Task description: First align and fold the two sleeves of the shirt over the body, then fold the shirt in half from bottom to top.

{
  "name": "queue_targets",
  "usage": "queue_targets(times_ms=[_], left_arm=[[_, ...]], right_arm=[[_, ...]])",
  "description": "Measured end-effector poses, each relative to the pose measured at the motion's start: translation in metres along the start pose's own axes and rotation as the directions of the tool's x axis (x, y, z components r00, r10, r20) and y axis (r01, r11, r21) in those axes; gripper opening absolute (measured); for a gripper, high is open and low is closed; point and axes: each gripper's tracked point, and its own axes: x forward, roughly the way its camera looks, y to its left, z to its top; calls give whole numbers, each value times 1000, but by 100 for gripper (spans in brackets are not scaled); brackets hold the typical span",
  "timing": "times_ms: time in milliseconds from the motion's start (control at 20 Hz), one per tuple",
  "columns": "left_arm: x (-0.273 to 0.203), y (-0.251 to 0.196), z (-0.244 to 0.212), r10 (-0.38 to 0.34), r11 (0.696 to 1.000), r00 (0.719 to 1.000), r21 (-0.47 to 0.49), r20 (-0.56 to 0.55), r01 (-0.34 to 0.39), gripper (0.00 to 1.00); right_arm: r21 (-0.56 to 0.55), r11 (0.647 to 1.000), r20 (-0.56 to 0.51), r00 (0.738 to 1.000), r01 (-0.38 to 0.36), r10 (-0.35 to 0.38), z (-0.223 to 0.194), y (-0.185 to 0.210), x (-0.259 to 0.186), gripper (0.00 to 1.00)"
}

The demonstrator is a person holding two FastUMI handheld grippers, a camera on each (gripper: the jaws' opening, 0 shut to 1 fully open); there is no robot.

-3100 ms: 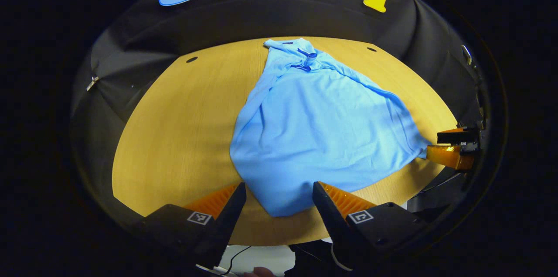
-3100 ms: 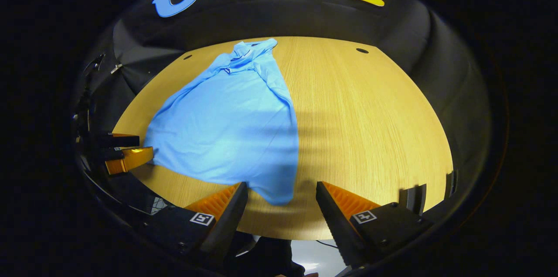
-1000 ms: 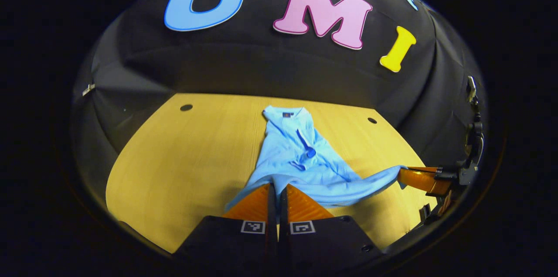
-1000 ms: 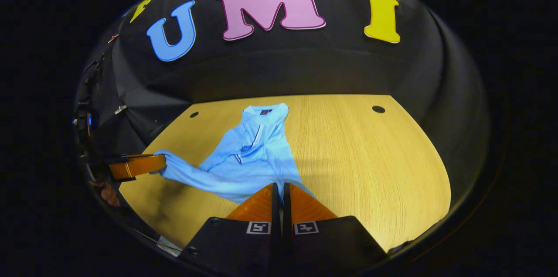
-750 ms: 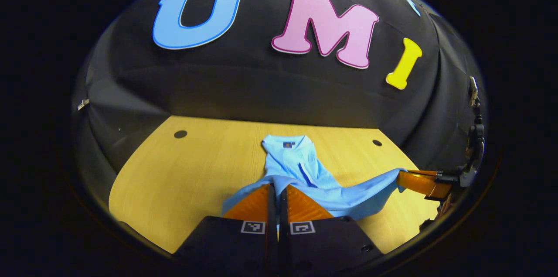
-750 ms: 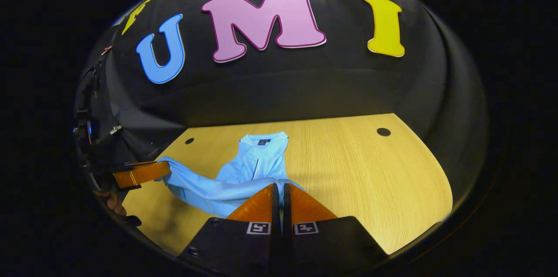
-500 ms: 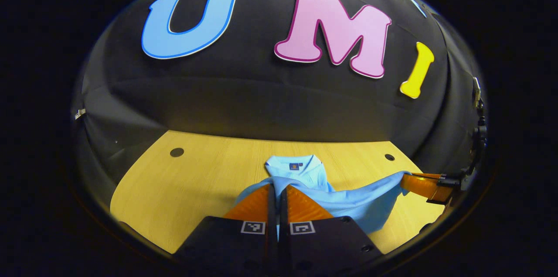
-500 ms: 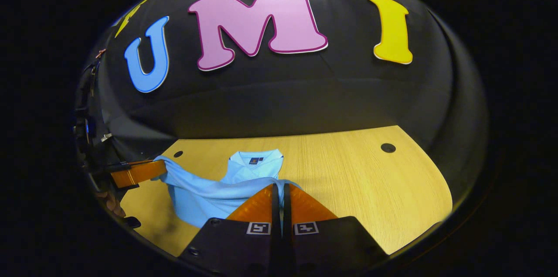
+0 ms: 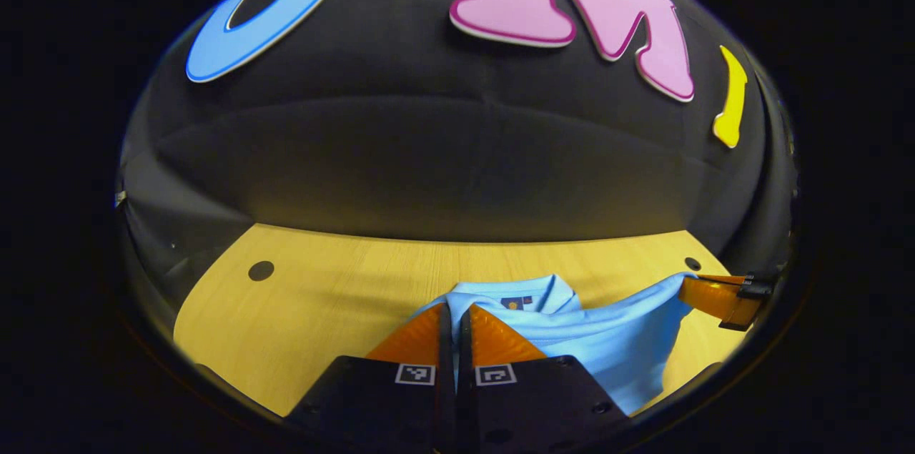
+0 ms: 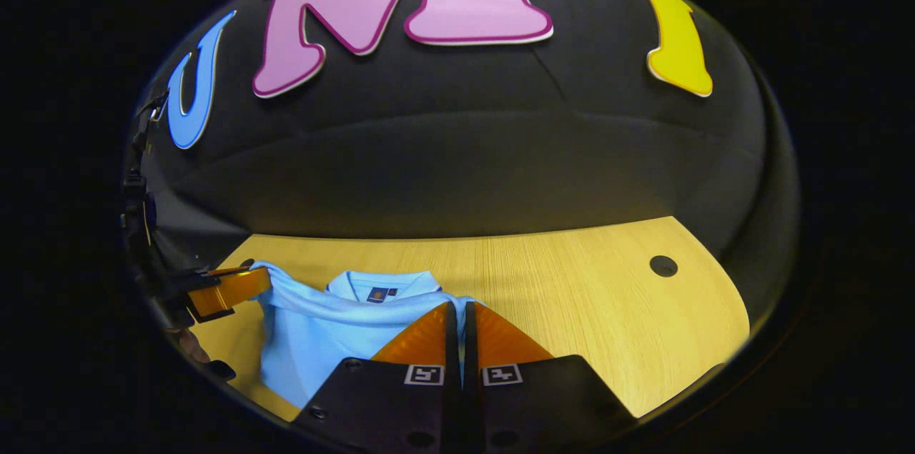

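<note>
- While the light blue shirt (image 9: 607, 339) lies on the wooden table (image 9: 322, 304), its hem is carried up near the collar (image 10: 379, 289).
- Left gripper (image 9: 454, 314): fingers pressed together, clamping one hem corner.
- Right gripper (image 10: 461, 311): fingers likewise closed tight on the other hem corner.
- Between them the hem hangs stretched above the table.

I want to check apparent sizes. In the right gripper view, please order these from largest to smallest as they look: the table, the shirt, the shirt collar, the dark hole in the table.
1. table
2. shirt
3. collar
4. hole

No two look alike, so no tie.
</note>
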Motion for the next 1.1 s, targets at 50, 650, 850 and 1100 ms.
queue_targets(times_ms=[50,650,850,1100], left_arm=[[10,4,-4,13,1000,1000,-4,-16,-13,6],[62,23,-61,64,997,987,-21,-147,-68,6],[69,21,-68,77,997,983,40,-168,-71,7],[69,30,-68,92,995,982,48,-163,-85,17]], right_arm=[[0,1000,-12,1000,3,-3,-6,0,11,5],[-13,999,-157,986,49,-50,-68,-4,80,5],[-35,998,-165,985,48,-53,-75,-5,84,5],[42,999,-174,985,29,-21,-74,-2,83,21]])
